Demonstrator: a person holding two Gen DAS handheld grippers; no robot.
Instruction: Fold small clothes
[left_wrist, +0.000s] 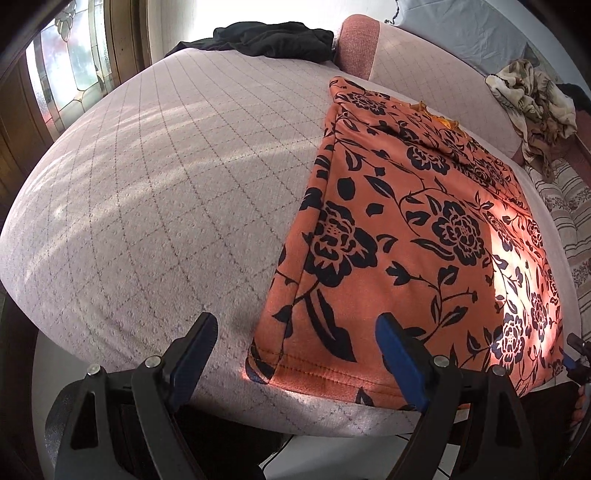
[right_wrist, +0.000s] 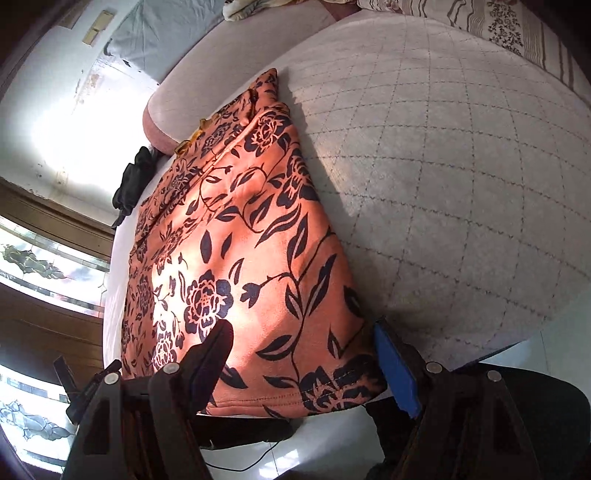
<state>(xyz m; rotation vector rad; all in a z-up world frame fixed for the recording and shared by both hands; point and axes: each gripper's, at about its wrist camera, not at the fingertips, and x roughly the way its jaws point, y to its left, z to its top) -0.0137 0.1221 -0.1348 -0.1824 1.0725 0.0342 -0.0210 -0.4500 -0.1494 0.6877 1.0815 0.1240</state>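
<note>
Both of your grippers hover with jaws apart over the near hem of the orange floral garment (left_wrist: 417, 229), gripping nothing. Your left gripper (left_wrist: 295, 350) straddles its left corner, your right gripper (right_wrist: 303, 354) its right corner. It lies folded lengthwise on the quilted mattress (left_wrist: 147, 184).

One orange floral garment (left_wrist: 424, 236); one black garment (left_wrist: 273, 38) (crumpled); one patterned heap (left_wrist: 532, 96)
</note>
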